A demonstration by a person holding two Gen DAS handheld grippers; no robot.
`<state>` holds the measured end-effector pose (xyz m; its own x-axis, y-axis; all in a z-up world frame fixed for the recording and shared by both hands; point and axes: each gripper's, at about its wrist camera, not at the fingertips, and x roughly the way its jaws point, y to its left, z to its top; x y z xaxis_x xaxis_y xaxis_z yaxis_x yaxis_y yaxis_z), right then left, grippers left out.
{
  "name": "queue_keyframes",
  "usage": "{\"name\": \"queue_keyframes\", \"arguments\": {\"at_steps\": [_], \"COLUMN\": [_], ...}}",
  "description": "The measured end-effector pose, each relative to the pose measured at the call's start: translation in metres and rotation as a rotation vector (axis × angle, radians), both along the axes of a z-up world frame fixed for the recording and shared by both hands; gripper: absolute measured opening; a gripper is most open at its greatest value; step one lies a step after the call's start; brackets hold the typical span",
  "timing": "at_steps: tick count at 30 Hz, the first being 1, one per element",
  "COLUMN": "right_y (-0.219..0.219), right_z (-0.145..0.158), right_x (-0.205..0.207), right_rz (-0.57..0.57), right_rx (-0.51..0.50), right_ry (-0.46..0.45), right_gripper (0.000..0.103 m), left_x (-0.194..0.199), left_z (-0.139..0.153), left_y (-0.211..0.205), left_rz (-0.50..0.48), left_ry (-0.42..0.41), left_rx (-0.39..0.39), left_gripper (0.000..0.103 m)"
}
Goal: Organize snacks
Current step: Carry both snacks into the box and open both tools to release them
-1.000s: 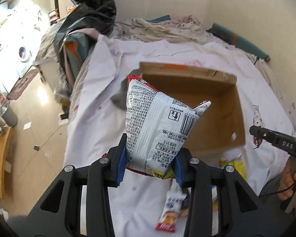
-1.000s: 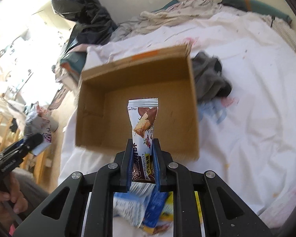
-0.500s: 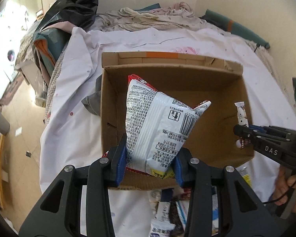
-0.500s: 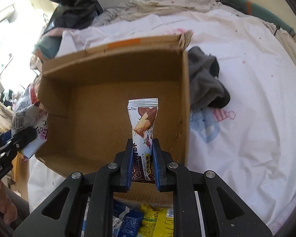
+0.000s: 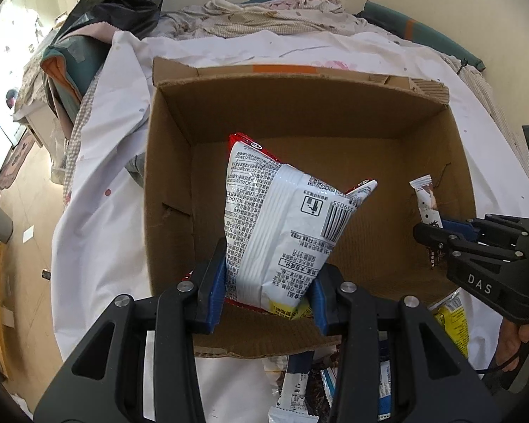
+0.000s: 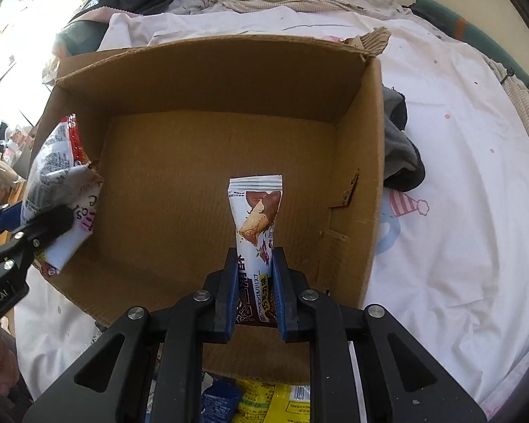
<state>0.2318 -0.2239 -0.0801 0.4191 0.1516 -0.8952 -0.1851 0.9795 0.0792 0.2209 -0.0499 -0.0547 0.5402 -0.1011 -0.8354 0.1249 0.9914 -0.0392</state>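
An open, empty cardboard box sits on a white sheet. My left gripper is shut on a white and red snack bag and holds it over the box's near left part. The bag also shows in the right wrist view. My right gripper is shut on a slim chocolate bar packet over the box's near right part. That packet and the right gripper show at the right of the left wrist view.
Several loose snack packets lie in front of the box, blue and yellow. A grey cloth lies right of the box. Crumpled bedding and a black bag lie behind. Floor drops off at the left.
Both grippers have moved forward with their snacks, from in front of the box to over its inside. Both holds are unchanged.
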Motion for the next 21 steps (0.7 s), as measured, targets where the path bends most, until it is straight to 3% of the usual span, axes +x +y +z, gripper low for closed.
{"name": "queue_keyframes", "arguments": {"at_steps": [7, 16, 19, 21], "right_y": [-0.002, -0.007, -0.009, -0.011], "right_z": [-0.002, 0.010, 0.014, 0.019], "right_x": [0.003, -0.002, -0.003, -0.006], "right_rz": [0.000, 0.004, -0.002, -0.013], "right_rx": [0.101, 0.175, 0.189, 0.203], "right_ry": [0.033, -0.002, -0.019, -0.041], "right_gripper": [0.020, 0.025, 0.042, 0.069], "left_x": [0.004, 0.002, 0.002, 0.001], "left_z": [-0.006, -0.007, -0.006, -0.005], "left_y": [0.000, 0.000, -0.001, -0.001], "left_rz": [0.010, 0.015, 0.009, 0.012], "left_ry": [0.020, 0.021, 0.016, 0.010], "left_rx": [-0.020, -0.031, -0.033, -0.033], "left_gripper": [0.037, 0.039, 0.040, 0.042]}}
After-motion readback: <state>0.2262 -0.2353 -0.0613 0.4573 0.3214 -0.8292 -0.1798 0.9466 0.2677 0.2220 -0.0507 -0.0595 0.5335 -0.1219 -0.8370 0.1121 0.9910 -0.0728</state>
